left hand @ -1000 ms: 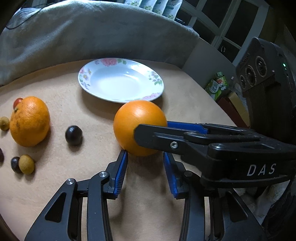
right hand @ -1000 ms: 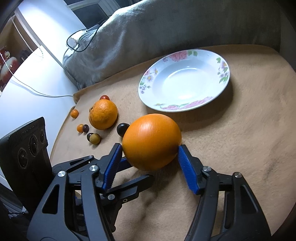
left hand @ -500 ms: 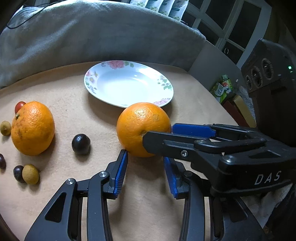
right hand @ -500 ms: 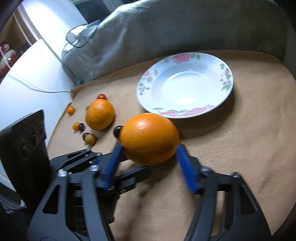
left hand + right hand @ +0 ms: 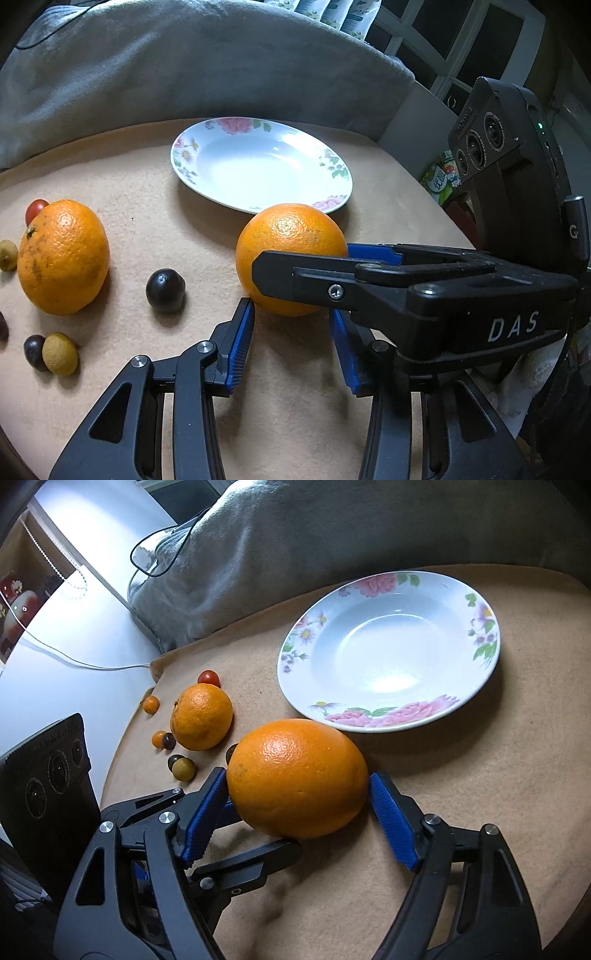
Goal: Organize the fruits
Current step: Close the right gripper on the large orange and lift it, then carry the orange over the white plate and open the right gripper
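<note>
A large orange (image 5: 295, 775) rests on the beige cloth, just in front of the flowered white plate (image 5: 369, 718). My right gripper (image 5: 297, 775) is open; its blue pads (image 5: 388, 812) flank the orange's widest part, close to the skin. In the left wrist view one right finger (image 5: 369, 280) crosses in front of that orange (image 5: 288, 236). My left gripper (image 5: 290, 306) sits just short of it, its jaws opening, with nothing between them. A second orange (image 5: 62, 256) lies to the left, a dark round fruit (image 5: 165, 290) between the two.
Several small fruits lie around the second orange: a red one (image 5: 35, 208), a yellowish one (image 5: 59, 353), a dark one (image 5: 33, 352). A grey blanket (image 5: 184, 74) rises behind the plate (image 5: 184, 147). A cable (image 5: 155, 554) lies on it. The cloth's edge drops off left (image 5: 122, 746).
My right gripper's jaws have widened and slid forward around the large orange, which has stayed on the cloth. The left gripper has hardly moved; its jaws stand slightly wider.
</note>
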`<action>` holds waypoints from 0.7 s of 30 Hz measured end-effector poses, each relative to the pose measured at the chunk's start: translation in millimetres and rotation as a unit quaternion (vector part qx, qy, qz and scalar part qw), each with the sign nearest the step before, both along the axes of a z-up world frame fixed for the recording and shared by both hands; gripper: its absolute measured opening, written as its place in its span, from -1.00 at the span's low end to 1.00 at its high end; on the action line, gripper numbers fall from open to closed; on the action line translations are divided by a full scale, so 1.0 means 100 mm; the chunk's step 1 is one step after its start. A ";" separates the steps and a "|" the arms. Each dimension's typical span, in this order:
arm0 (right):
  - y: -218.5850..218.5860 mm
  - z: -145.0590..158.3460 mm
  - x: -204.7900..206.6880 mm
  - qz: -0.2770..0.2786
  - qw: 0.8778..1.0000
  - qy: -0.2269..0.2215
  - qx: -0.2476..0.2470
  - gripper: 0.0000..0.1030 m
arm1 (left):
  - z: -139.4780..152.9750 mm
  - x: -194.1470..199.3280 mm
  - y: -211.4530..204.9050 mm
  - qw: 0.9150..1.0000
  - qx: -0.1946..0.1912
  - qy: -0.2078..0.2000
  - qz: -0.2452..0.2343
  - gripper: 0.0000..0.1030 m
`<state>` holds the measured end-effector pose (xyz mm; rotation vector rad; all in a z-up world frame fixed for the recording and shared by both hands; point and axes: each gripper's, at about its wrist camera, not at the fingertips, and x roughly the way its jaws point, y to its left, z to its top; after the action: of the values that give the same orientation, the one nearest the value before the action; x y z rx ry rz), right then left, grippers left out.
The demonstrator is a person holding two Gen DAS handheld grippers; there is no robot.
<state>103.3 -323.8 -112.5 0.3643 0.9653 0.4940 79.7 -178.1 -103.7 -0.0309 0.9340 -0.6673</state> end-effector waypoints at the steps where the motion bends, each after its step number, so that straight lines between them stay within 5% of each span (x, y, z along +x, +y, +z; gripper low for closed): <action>1: 0.00 0.00 0.00 -0.001 1.000 0.000 0.000 0.55 | 0.00 0.00 0.00 1.000 0.001 -0.001 0.001 -0.17; 21: -0.03 0.40 -0.15 -0.025 0.998 -0.051 -0.040 0.54 | 0.25 -0.04 -0.14 0.999 -0.016 -0.033 -0.010 -0.16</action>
<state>88.4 -326.7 -72.5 0.2869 0.8737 0.4233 75.6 -192.4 -79.0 -0.0272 0.8617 -0.6978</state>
